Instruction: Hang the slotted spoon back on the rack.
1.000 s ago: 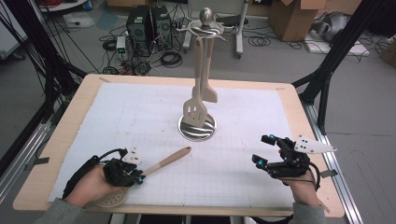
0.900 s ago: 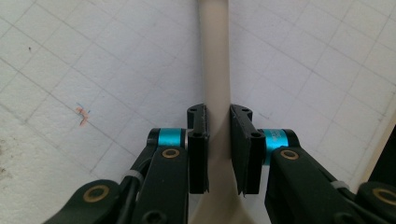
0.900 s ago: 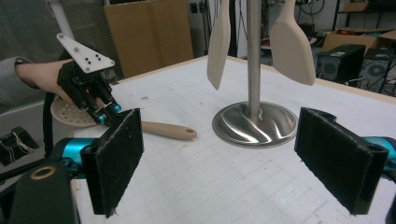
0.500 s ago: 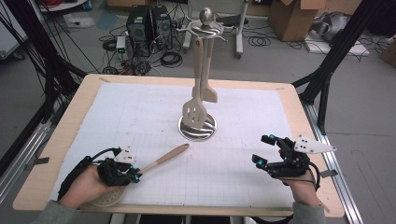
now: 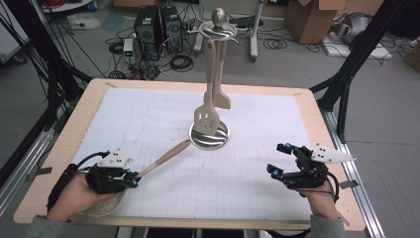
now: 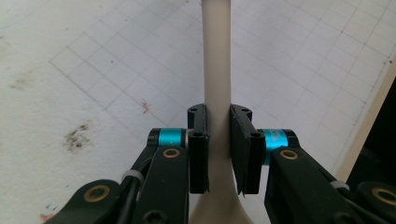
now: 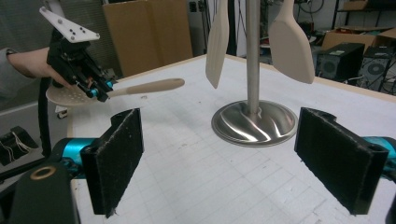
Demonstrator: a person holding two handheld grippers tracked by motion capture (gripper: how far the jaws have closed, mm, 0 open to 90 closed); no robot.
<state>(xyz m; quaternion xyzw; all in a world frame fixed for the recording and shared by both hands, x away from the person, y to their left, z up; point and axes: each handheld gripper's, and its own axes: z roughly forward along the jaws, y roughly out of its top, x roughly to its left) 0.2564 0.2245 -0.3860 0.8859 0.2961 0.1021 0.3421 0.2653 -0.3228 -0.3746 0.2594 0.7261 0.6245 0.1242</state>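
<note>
While clenched in the left tool (image 5: 132, 181), skimmer (image 5: 163, 159) now lifted, handle raised off the surface (image 5: 148, 114) toward the stand (image 5: 210, 135); ready to hang; right tool (image 5: 280, 159) released, idle

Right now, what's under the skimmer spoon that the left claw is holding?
Under the skimmer spoon, gripped by the left claw, lies the white gridded mat with a few stains. In the high view the hand covers much of the perforated head, so what lies beneath it is hidden.
</note>
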